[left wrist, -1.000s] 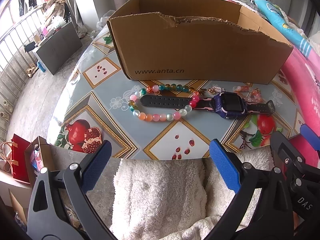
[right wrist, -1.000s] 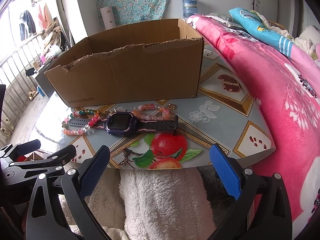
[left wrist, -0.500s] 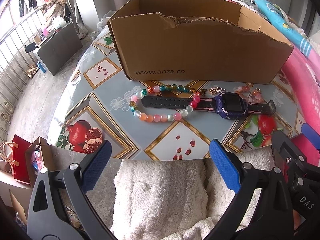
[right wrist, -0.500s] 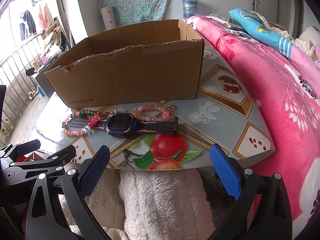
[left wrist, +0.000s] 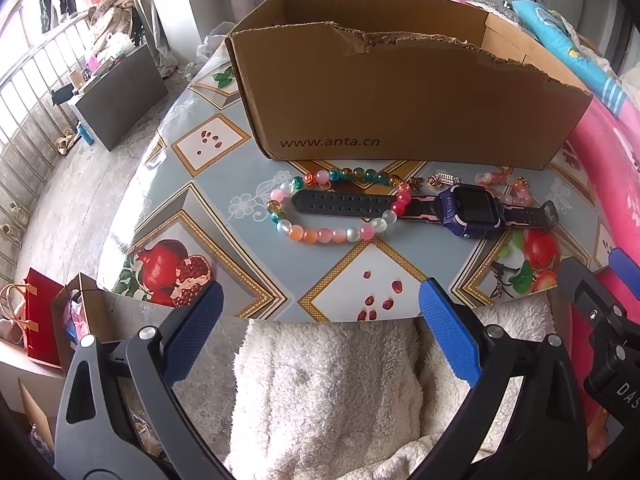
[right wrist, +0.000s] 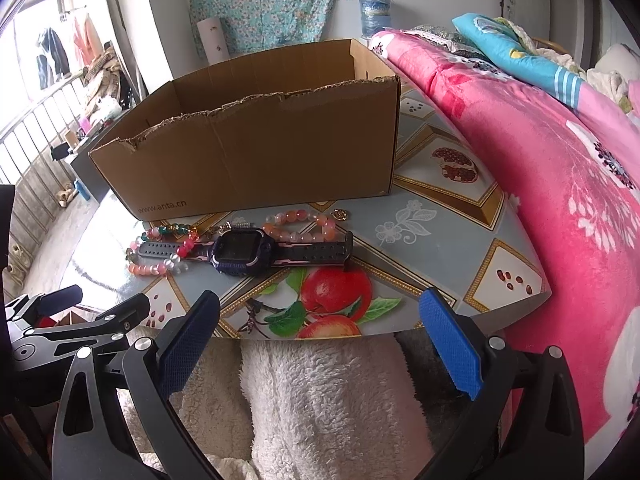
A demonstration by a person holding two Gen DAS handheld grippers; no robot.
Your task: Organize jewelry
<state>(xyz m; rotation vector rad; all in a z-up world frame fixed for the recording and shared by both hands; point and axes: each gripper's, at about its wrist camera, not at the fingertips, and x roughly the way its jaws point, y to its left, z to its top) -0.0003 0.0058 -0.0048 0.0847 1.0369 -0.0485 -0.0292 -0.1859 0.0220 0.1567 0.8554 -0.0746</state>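
We hold the left gripper (left wrist: pixel 318 328) and right gripper (right wrist: pixel 320 332) released at the bottom of each frame, over a fluffy white garment (left wrist: pixel 328 392). At centre frame the purple smartwatch (left wrist: pixel 468 210) lies on the fruit-print table (left wrist: pixel 192 216), its strap threaded through the multicoloured bead bracelet (left wrist: pixel 332 234), below the cardboard box (left wrist: pixel 400 108). A pink bead bracelet (right wrist: pixel 300 226) sits right of centre.

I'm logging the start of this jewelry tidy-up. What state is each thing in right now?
Cardboard box: open-topped, front edge torn.
Watch: unbuckled, lying flat on the table.
Multicolour bead bracelet: looped around one watch strap.
Pink bead bracelet: on the table, beside the watch.
Left gripper: open, empty.
Right gripper: open, empty.
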